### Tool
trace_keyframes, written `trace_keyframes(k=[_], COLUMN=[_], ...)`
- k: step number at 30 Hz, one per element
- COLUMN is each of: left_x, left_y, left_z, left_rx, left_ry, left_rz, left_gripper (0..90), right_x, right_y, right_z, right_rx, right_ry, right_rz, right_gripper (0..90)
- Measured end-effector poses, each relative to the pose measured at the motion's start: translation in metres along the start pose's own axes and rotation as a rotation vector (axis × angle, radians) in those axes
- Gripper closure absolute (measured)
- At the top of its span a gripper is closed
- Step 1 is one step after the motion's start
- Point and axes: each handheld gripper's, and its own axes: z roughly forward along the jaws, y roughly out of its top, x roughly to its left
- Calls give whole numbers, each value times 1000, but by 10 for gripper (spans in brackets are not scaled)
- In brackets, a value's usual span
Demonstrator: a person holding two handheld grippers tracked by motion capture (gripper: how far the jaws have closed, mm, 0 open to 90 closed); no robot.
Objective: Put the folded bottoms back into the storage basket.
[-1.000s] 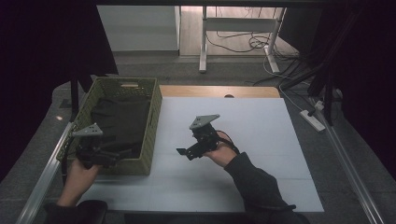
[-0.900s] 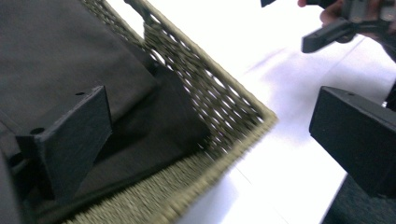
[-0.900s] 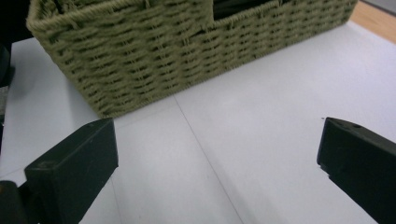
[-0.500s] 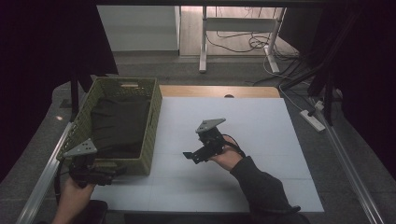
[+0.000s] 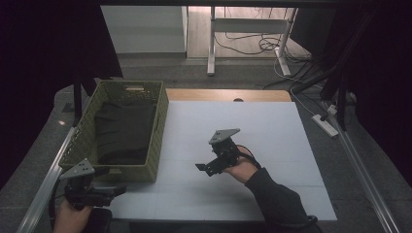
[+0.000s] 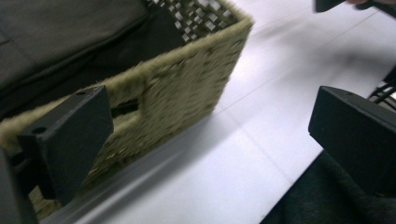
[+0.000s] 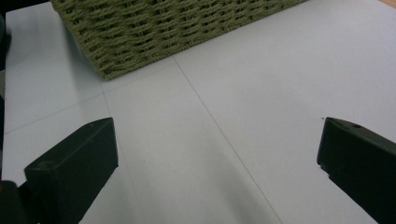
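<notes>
— What's in the woven basket [image 5: 158, 131]?
— Folded dark cloth [image 5: 124, 131], at ten o'clock on the white table [image 5: 272, 131].
— The grippers?
— Left gripper [image 5: 114, 190] at seven o'clock, jaws apart, empty; right gripper [image 5: 203, 168] mid-table, likewise gaping, empty.

You have open white worktop [image 5: 272, 126] across its middle, right side and far right corner, bare on every side of your right hand-held gripper [image 5: 206, 168]. The green woven basket [image 5: 158, 126] blocks the left edge from the far corner nearly to the near one, dark cloth [image 5: 124, 131] filling it. Your left hand-held gripper [image 5: 114, 190], jaws spread, sits just beside the basket's near wall at the near left corner.
</notes>
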Motion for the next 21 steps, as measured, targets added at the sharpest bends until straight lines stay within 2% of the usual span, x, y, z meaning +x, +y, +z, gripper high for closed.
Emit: trace_keyframes(k=[2, 6, 14, 21], left_x=[5, 8, 15, 20], left_y=[-7, -12, -23, -24], left_z=[2, 4, 13, 15], left_rx=[8, 8, 52, 50], left_ry=[24, 30, 54, 48], left_rz=[-2, -1, 7, -13], left_gripper=[5, 0, 0, 0], right_x=[-1, -3, -12, -19], right_y=[-5, -11, -30, -50], right_z=[-3, -6, -19, -37], right_rx=[2, 3, -16, -25], right_ry=[-7, -14, -43, -79], right_rz=[3, 8, 37, 81], right_gripper=[0, 0, 0, 0])
